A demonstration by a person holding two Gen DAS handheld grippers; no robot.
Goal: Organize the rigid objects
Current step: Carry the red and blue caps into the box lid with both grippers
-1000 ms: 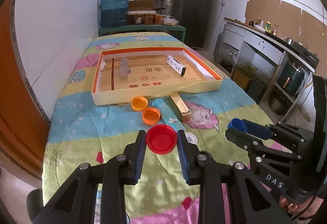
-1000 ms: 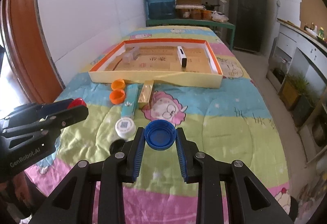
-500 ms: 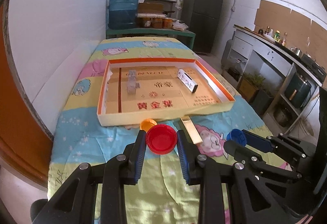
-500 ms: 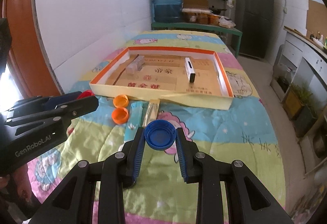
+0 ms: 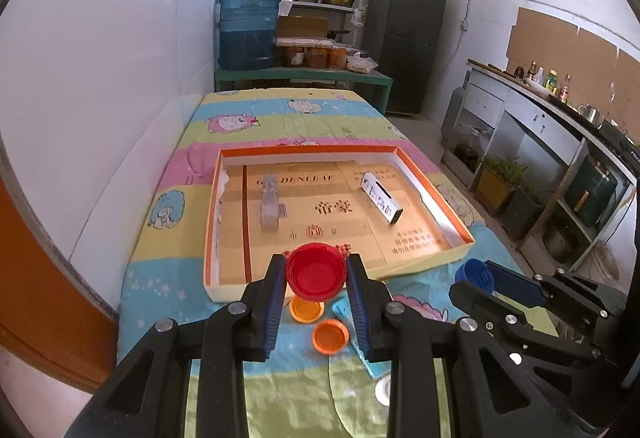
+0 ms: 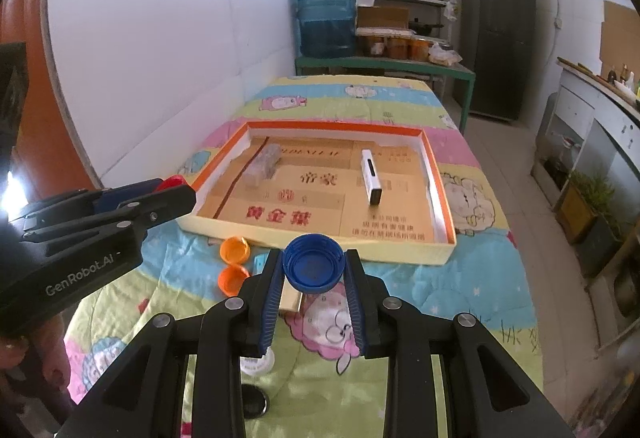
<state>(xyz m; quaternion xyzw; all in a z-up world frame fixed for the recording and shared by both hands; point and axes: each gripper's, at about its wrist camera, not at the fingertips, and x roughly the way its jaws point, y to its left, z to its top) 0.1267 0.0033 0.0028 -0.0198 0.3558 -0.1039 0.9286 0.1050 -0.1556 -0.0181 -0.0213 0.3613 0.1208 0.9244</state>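
Gripping a red cap (image 5: pixel 316 271), the left gripper's (image 5: pixel 316 274) jaws mirror the right gripper (image 6: pixel 314 268) clamping a blue cap (image 6: pixel 313 263).

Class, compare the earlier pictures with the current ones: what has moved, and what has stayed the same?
Both grippers have carried their caps forward toward the tray: the left gripper still clamps the red cap, the right gripper the blue cap. Nothing was grasped or released. The two orange caps and the tray's contents lie unchanged.
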